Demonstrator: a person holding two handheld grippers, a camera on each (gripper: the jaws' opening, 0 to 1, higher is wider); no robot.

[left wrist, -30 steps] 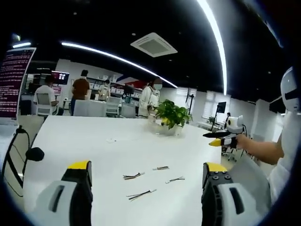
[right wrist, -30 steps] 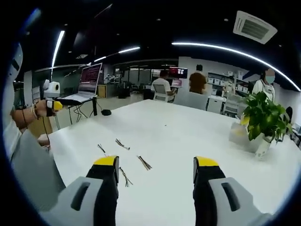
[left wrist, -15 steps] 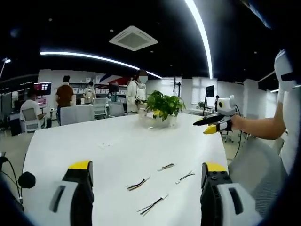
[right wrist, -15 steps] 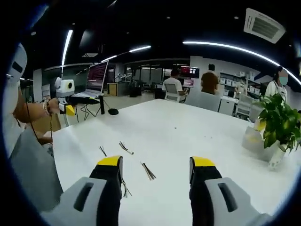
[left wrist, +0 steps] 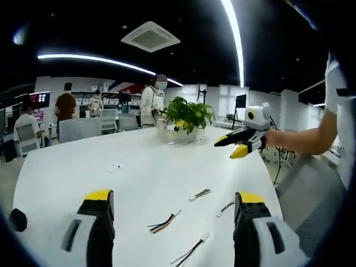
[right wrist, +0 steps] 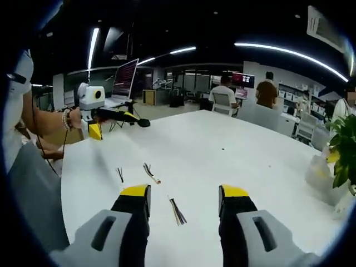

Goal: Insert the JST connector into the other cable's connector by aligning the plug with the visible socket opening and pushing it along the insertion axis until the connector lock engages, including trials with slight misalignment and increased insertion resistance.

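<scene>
Hovering above white table (left wrist: 128, 167) | left tool (left wrist: 172, 203) spread, empty | right tool (right wrist: 183, 194) spread over cables (right wrist: 178, 212)

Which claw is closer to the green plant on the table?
Right. In the left gripper view the right claw floats just beside the plant; the left claw hangs over the table's far edge, across from the plant.

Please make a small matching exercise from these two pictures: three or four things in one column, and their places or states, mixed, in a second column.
Things:
1. left gripper
2. potted plant
3. cable with white plug
4. laptop

Places or states:
A. far end of the white table
B. lying flat on the table
C. open screen, on a side desk
D. jaws apart, holding nothing

Pairs: 1-D, 2-A, 3-B, 4-C
</scene>
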